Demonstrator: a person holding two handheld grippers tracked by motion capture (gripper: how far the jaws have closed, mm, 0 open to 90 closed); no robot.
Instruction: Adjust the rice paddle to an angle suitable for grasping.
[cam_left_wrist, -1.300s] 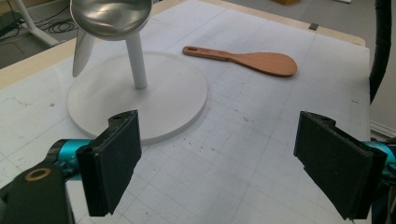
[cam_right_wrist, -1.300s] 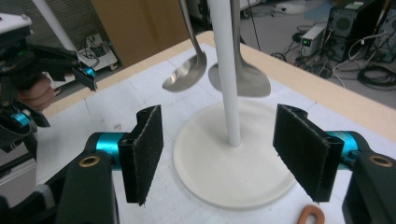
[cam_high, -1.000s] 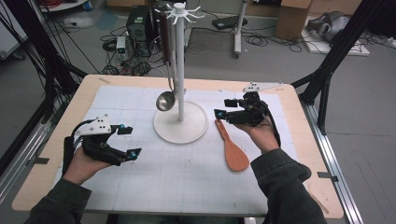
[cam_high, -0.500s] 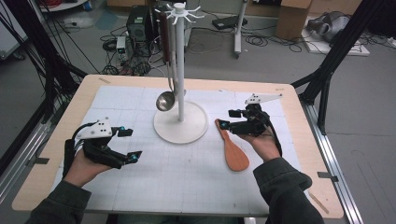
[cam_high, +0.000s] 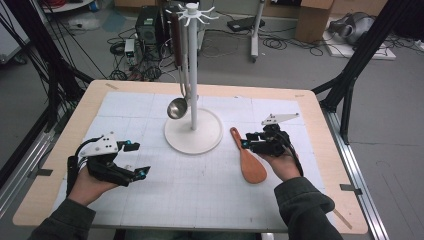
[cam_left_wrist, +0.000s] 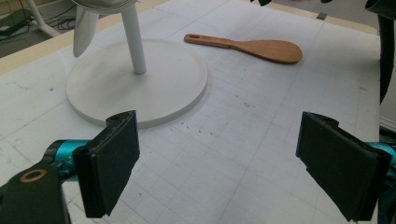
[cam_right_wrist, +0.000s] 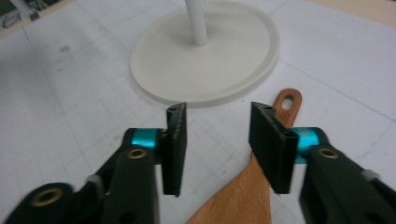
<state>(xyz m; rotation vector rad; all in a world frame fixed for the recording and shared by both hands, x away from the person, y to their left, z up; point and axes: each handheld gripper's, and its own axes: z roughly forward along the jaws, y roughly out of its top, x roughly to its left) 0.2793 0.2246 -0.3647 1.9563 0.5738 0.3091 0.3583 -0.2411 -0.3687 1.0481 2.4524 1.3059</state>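
Wooden spatula flat on bench, 4 o'clock of rack. Right gripper over handle, jaws just narrowing, not yet pressing: lining up pickup, likely for hanging. Left gripper wide, empty, waiting.

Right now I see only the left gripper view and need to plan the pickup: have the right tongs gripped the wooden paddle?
Observer: No. The right tongs have just been closing low over the wooden paddle, but their pads are not pressing on it.
Operator: Does anything hang on the stand above its base?
Observer: Yes, a metal ladle hangs from the hooks at the top of the white stand, bowl down.
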